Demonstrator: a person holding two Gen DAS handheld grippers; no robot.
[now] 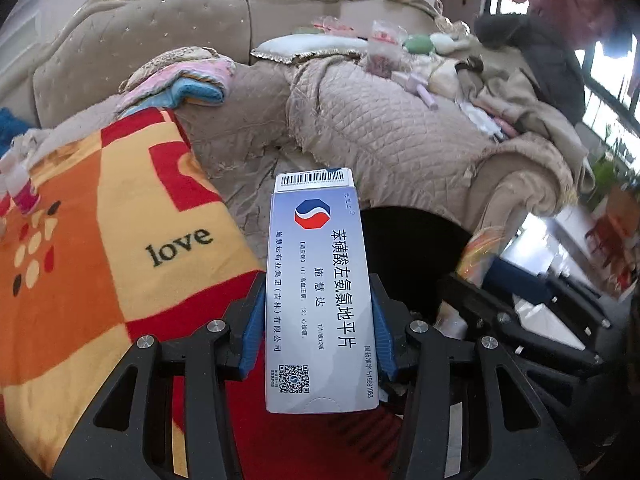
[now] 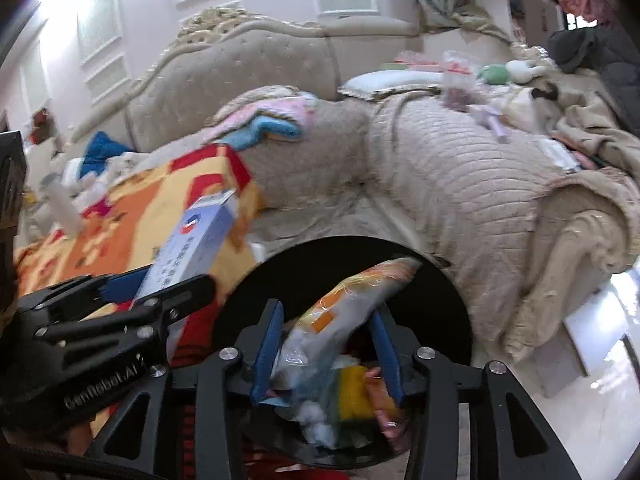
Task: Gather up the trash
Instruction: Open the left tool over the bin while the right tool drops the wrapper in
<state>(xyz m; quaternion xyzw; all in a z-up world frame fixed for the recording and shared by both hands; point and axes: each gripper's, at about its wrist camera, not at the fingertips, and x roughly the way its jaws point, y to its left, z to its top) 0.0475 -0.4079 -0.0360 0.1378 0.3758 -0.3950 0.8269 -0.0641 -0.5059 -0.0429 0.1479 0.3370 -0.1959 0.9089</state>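
My left gripper [image 1: 318, 300] is shut on a pale blue medicine box [image 1: 318, 280] with Chinese print and a barcode end, held above the orange "love" blanket [image 1: 100, 240]. The same box [image 2: 196, 240] and left gripper [image 2: 160, 284] show at the left of the right wrist view. My right gripper [image 2: 328, 344] is shut on a crinkled plastic snack wrapper [image 2: 352, 292] directly over a round black bin [image 2: 440, 288] that holds several pieces of trash [image 2: 340, 400]. In the left wrist view the bin [image 1: 412, 248] lies just right of the box.
A beige quilted sofa [image 2: 440, 168] fills the background, strewn with folded towels [image 2: 264, 120], a white cushion [image 2: 392, 80], toys and clothes [image 1: 540, 60]. A small bottle [image 1: 22, 192] stands on the blanket's left edge. White floor [image 2: 600, 332] lies to the right.
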